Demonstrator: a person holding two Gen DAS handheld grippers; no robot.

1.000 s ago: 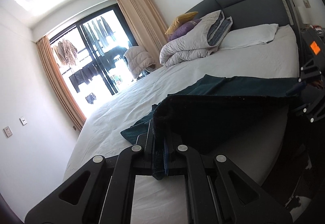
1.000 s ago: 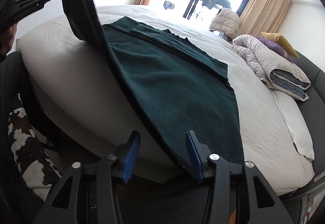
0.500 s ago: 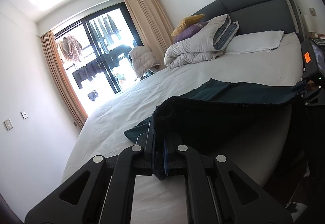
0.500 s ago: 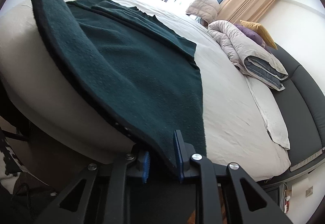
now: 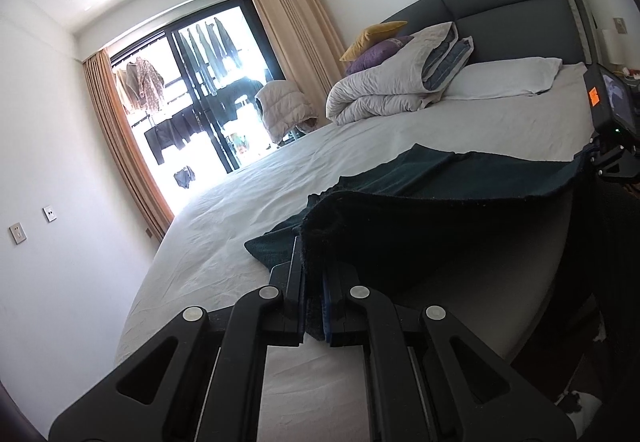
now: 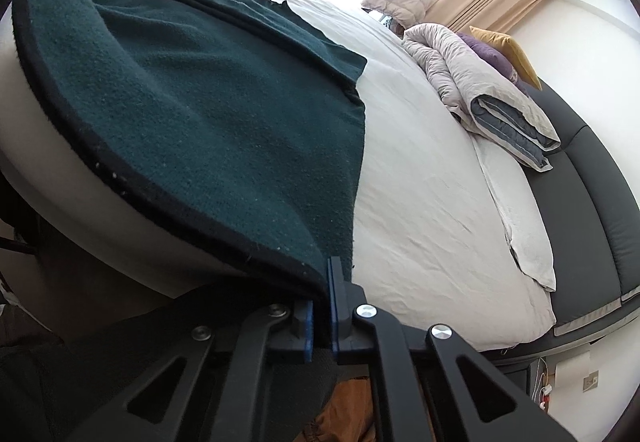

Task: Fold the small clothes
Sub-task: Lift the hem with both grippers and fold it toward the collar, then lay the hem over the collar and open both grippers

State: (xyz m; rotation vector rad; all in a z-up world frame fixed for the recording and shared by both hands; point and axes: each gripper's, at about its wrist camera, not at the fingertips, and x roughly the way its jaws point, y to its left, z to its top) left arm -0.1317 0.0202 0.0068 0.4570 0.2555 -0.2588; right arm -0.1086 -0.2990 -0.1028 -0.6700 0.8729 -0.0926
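At bottom centre of both wrist views, pinched hem of dark green garment point(image 6: 224, 113), rest spread on white bed point(image 6: 420, 201) toward upper left. Step: both near corners gripped, ready for first fold. Next: lift together, carry toward far edge, keep taut. Left gripper point(image 5: 318, 306) clamped on cloth; right gripper point(image 6: 322, 312) just closed, pinching corner.
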